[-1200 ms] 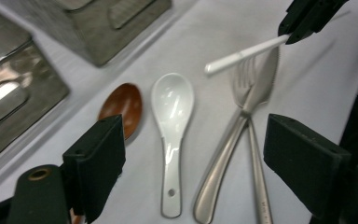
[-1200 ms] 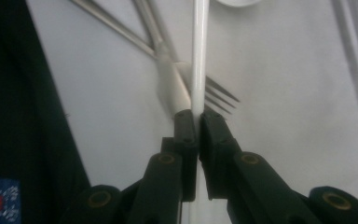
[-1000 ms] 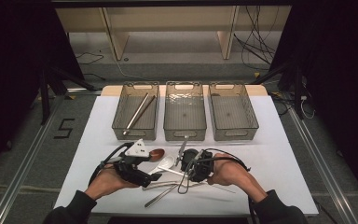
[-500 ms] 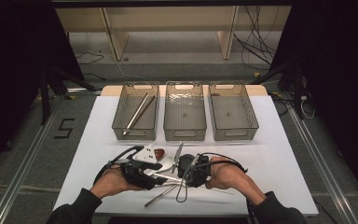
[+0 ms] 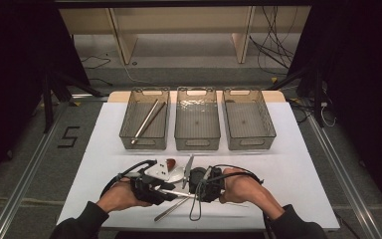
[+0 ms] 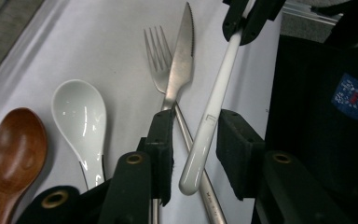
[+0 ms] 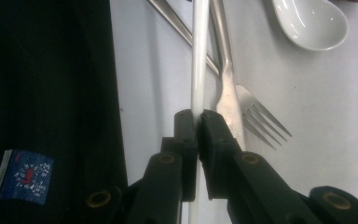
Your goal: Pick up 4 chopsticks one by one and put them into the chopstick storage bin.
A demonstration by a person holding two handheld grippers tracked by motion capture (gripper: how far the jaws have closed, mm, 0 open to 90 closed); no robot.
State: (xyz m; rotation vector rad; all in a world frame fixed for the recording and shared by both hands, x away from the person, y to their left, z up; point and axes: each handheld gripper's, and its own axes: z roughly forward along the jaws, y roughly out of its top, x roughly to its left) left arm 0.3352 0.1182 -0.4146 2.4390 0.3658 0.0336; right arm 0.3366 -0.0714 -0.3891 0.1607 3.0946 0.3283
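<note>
A white stick [image 6: 214, 88] hangs level just above the table between the two grippers [image 5: 179, 193]. My right gripper [image 7: 198, 119] is shut on one end of the stick [image 7: 199, 56]. The stick's rounded other end lies between the jaws of my left gripper [image 6: 196, 140]. Those jaws have just been closing, and a thin gap still shows on each side of the stick. Under it lie a knife [image 6: 182, 51], a fork [image 6: 156, 56], a white spoon [image 6: 79, 116] and a wooden spoon [image 6: 16, 149]. The left gripper [image 5: 166, 189] and right gripper [image 5: 194, 183] face each other near the front edge.
Three clear bins stand in a row at the back of the white table [image 5: 298, 164]: left bin [image 5: 144, 142], middle bin [image 5: 197, 144], right bin [image 5: 251, 144]. The left one holds two long sticks [image 5: 146, 119]. The person's dark sleeve [image 6: 321, 102] is close beside the grippers.
The left gripper has edged a little to the right, toward the right gripper, and its jaws have drawn closer together around the stick's end. The right gripper has kept still.
</note>
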